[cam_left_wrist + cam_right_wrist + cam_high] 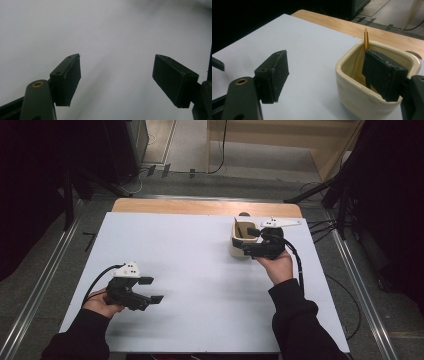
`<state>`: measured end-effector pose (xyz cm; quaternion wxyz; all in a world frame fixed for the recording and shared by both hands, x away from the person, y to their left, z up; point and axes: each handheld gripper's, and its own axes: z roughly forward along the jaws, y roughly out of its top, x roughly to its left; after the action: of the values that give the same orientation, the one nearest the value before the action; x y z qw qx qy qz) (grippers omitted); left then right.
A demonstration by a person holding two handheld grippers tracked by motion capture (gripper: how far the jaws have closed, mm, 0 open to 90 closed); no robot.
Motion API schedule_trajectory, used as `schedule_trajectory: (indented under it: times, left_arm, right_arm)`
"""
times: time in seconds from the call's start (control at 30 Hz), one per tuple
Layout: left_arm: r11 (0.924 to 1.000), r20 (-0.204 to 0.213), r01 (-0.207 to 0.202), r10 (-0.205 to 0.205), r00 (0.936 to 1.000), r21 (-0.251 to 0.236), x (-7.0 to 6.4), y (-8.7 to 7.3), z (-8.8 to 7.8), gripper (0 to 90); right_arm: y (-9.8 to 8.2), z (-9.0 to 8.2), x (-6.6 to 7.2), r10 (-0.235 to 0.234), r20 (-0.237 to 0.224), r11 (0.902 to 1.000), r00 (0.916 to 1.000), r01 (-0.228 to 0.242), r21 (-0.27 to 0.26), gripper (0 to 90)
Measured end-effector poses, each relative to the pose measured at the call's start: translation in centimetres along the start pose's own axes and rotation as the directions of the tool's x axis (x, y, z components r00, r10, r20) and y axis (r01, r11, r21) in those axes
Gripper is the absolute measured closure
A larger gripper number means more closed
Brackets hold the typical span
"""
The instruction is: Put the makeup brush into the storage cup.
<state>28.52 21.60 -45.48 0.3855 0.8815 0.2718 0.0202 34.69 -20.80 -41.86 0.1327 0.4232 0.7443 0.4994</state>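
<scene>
Two hand-held black grippers work over a white rectangular table top (200, 270) in the high view. The left gripper (154, 290) hovers near the table's front left, its jaws spread apart and holding nothing. The right gripper (250, 241) sits at the far right, up against a cream square ceramic cup (235, 249); one jaw reaches over the cup's rim while the other lies outside its near wall, so the jaws stand apart. A thin golden-brown pointed stick (237, 227) leans inside the cup.

Along the left gripper view, the left gripper (116, 80) shows both pads wide apart, with bare white table between them.

Along the right gripper view, the right gripper (324, 77) is spread wide. Its right pad hangs over the cup's (352, 92) opening, just in front of the stick (366, 40), whose tip rises above the rim. Whether that pad touches the stick cannot be told. The left pad stands well clear of the cup, over the table.
</scene>
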Motion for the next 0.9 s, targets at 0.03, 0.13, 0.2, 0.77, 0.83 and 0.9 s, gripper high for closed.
schedule_trajectory:
  times: [0.03, 0.13, 0.2, 0.77, 0.83, 0.9]
  left_arm:
    - [1.0000, 0.000, 0.002, -0.002, 1.0000, -0.002, 0.0, 0.0, 0.0, 23.4]
    - [1.0000, -0.002, 0.000, 0.000, 1.0000, -0.002, 0.0, 0.0, 0.0, 23.4]
    - [1.0000, -0.002, 0.000, 0.000, 1.0000, -0.002, 0.0, 0.0, 0.0, 23.4]
    - [1.0000, 0.000, -0.005, 0.005, 1.0000, -0.003, 0.1, 0.1, 0.0, 23.4]
    - [1.0000, -0.002, -0.005, 0.005, 1.0000, -0.003, 0.0, 0.1, 0.0, 23.4]
    - [1.0000, -0.003, -0.004, 0.004, 1.0000, -0.004, 0.0, 0.1, 0.0, 23.4]
  right_arm:
    - [-0.1, 0.0, 0.1, -0.003, -0.006, 1.0000, 1.0000, 0.003, 0.000, 22.4]
    - [-0.3, -0.1, 0.5, -0.005, -0.017, 1.0000, 0.9999, 0.005, 0.007, 22.5]
    - [-0.4, -0.2, 0.7, -0.006, -0.026, 1.0000, 0.9996, 0.006, 0.004, 22.5]
    - [-2.5, -1.2, 1.7, -0.005, -0.118, 0.9997, 0.9930, 0.008, 0.025, 23.3]
    - [-2.7, -1.3, 1.9, -0.017, -0.124, 0.9993, 0.9921, 0.021, 0.031, 23.4]
    - [-2.9, -1.3, 2.1, -0.032, -0.129, 0.9984, 0.9911, 0.038, 0.042, 23.4]
